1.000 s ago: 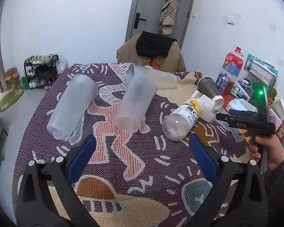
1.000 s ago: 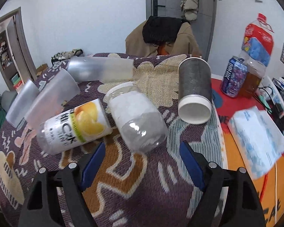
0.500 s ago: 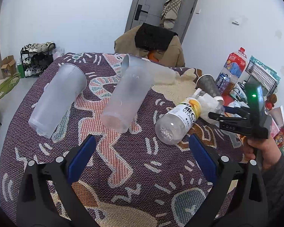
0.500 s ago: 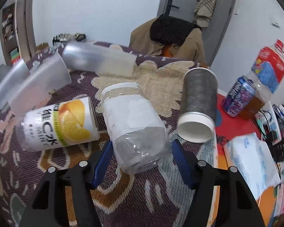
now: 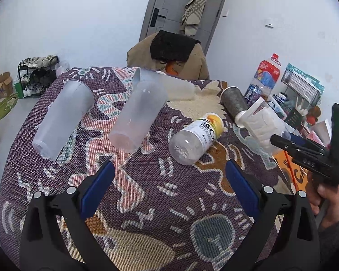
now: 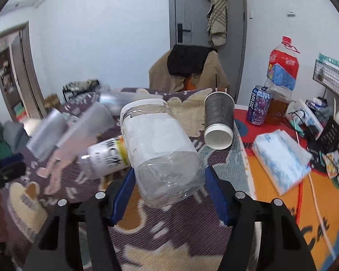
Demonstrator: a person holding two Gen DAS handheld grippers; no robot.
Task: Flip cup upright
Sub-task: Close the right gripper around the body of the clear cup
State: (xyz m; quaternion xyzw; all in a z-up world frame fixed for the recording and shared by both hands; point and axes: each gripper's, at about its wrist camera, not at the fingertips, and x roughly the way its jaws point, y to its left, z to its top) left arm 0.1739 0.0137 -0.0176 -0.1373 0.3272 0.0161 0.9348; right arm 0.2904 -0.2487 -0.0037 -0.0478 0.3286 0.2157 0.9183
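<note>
Near the desk's right edge, the right hand-held gripper (image 6: 168, 192) clamps the clear plastic cup (image 6: 160, 155) near its base: light, thin-walled, slippery, so it needs gentle squeezing.

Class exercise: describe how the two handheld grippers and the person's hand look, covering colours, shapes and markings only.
The left gripper and the right gripper match: black angular frames with triangular cut-outs, round silver bolts, and flat blue pads lining the jaws. Seen from the left wrist view, the right gripper's body carries small pale lettering and a green light. The bare-skinned right hand emerges from a grey sleeve. No cables show.
</note>
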